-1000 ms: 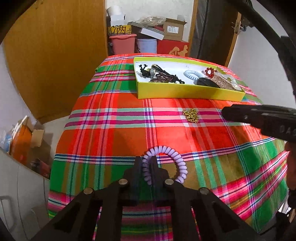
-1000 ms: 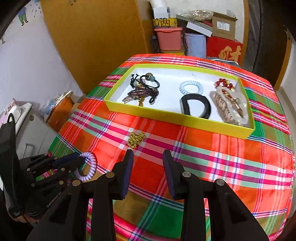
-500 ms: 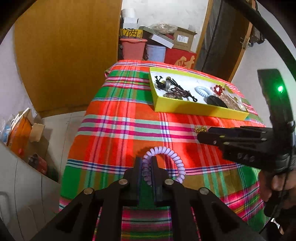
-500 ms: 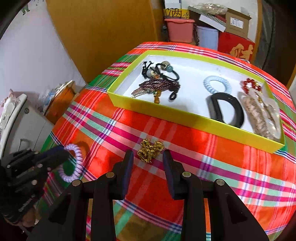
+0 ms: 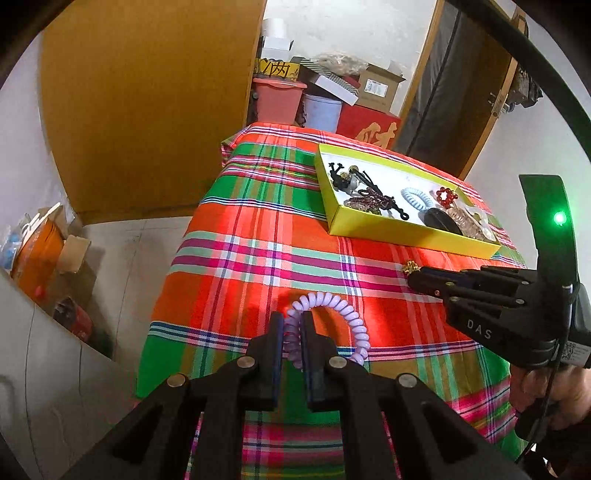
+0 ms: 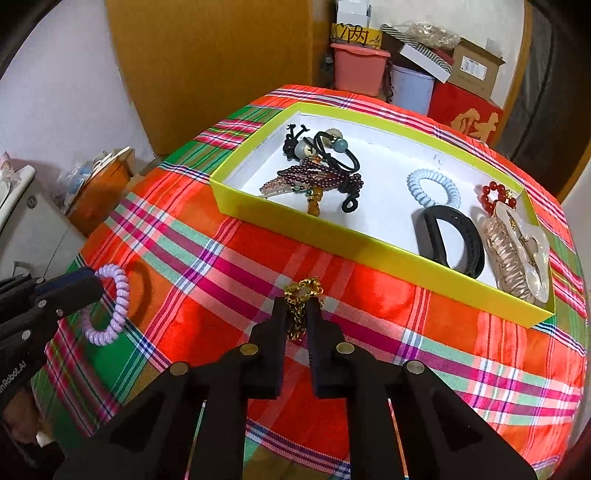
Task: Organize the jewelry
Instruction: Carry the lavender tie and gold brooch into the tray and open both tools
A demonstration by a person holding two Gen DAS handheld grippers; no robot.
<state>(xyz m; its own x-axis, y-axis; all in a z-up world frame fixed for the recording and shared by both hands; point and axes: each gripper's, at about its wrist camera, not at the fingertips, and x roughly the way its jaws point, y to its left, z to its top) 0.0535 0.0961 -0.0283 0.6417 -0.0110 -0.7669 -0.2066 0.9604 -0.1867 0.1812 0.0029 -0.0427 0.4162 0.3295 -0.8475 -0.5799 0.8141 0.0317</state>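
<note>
The left hand-held gripper (image 5: 291, 343) pinches the springy, light purple hair tie (image 5: 332, 325) over the counter (image 5: 258, 236); the right hand-held gripper (image 6: 297, 325) has closed onto the limp, slithery gold chain (image 6: 303, 295) beside the tray (image 6: 369, 247).

- Right gripper (image 5: 415, 275), body: white letters "DAS", the rest cut off.
- Left gripper (image 6: 92, 282), body: white lettering ending "Robot.AI".
- Red box (image 6: 467, 110), far behind the table: large gold Chinese character.
- Yellow band (image 6: 356, 35) above the pink bin (image 6: 358, 68): black Chinese characters.
</note>
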